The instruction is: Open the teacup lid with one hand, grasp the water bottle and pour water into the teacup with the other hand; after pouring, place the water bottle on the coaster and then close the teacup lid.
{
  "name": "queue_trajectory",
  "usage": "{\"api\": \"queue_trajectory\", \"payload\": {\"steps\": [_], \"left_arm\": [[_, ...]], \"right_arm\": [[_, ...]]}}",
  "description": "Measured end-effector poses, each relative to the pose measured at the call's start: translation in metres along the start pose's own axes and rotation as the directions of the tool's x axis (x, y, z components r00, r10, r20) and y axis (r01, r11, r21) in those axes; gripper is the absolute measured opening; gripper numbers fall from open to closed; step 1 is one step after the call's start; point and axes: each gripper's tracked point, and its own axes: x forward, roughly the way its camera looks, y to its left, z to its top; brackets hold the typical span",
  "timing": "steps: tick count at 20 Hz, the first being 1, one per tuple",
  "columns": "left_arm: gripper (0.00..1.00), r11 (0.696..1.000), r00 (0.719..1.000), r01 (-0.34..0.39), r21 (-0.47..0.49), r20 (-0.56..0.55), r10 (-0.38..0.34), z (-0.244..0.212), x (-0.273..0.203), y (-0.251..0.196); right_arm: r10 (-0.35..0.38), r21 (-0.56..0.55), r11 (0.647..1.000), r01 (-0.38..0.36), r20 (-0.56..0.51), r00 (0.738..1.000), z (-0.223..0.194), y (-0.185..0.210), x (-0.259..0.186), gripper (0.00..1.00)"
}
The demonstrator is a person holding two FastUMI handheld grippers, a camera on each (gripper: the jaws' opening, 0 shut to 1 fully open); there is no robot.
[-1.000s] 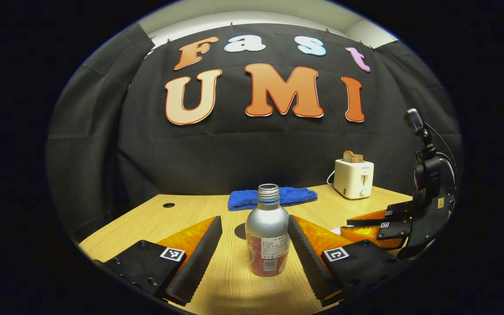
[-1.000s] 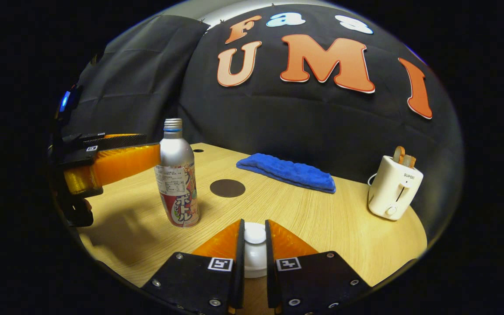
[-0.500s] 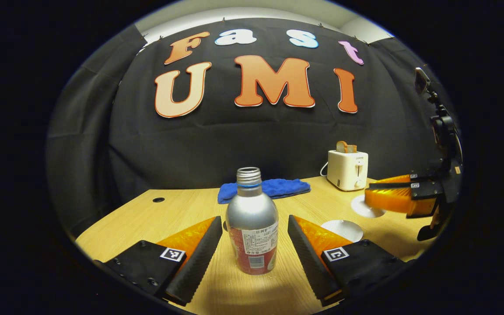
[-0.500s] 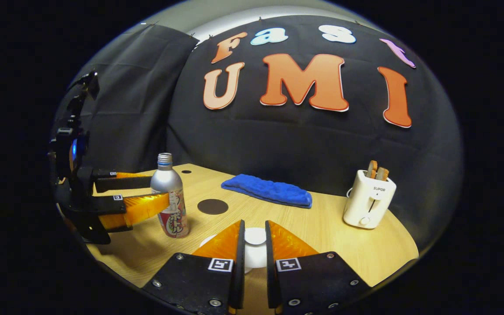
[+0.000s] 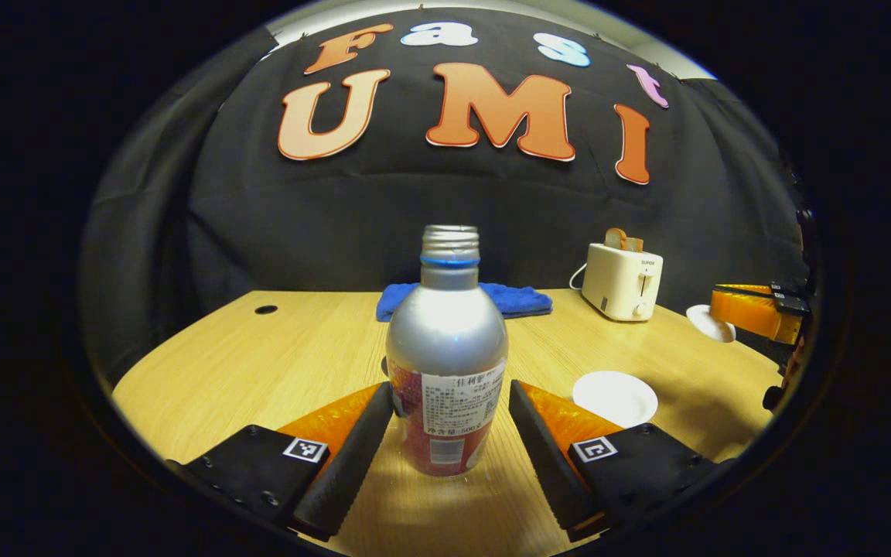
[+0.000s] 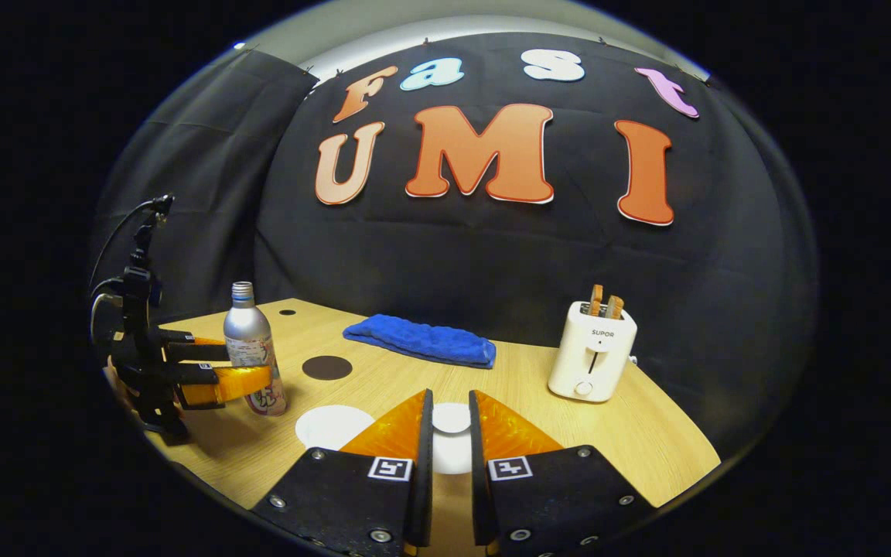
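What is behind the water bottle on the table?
In the left gripper view, a blue towel lies behind the water bottle, which hides its middle. The right gripper view shows a dark round coaster nearby and the towel's whole length.

Brushed-metal water bottle [image 5: 445, 340], wood-grain table [image 5: 260, 356], fluffy cloth towel [image 6: 418, 340].

the small round dark brown coaster [image 5: 385, 366] is almost wholly hidden behind the silver metal water bottle with a red label [image 5: 446, 363]; the label's print is too small to tell.
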Motion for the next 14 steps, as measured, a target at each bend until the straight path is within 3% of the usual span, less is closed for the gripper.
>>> {"api": "queue_trajectory", "payload": {"steps": [3,6,7,8,10,11,14], "left_arm": [[0.98,1.0,1.0,-0.013,-0.009,-0.016,0.013,-0.005,0.004,0.004],[0.84,1.0,0.999,-0.028,0.008,-0.016,0.028,-0.005,0.006,0.008],[0.86,0.999,1.0,-0.029,0.014,-0.012,0.029,-0.004,0.005,0.009],[0.82,0.999,0.999,-0.034,0.023,-0.008,0.034,-0.001,0.005,0.01],[0.84,0.996,0.998,-0.058,0.066,0.003,0.058,0.004,0.003,0.017],[0.79,0.993,0.997,-0.077,0.093,0.015,0.076,0.009,0.003,0.023],[0.83,0.972,0.991,-0.137,0.189,0.039,0.132,0.024,0.002,0.036]], "right_arm": [[-0.01,0.007,1.0,0.01,-0.003,1.0,-0.003,-0.003,-0.003,0.22],[0.008,-0.008,1.0,-0.008,-0.008,1.0,-0.006,0.001,-0.008,0.22],[0.006,-0.021,1.0,-0.006,-0.005,1.0,-0.005,0.0,-0.009,0.22],[0.005,-0.034,0.999,-0.005,-0.002,1.0,-0.005,0.001,-0.01,0.22],[0.007,-0.041,0.999,-0.007,-0.003,1.0,-0.004,0.002,-0.009,0.22],[0.007,-0.038,0.999,-0.007,-0.002,1.0,-0.004,0.002,-0.01,0.22],[0.0,-0.031,1.0,0.0,0.006,1.0,-0.002,-0.001,-0.012,0.22]]}}
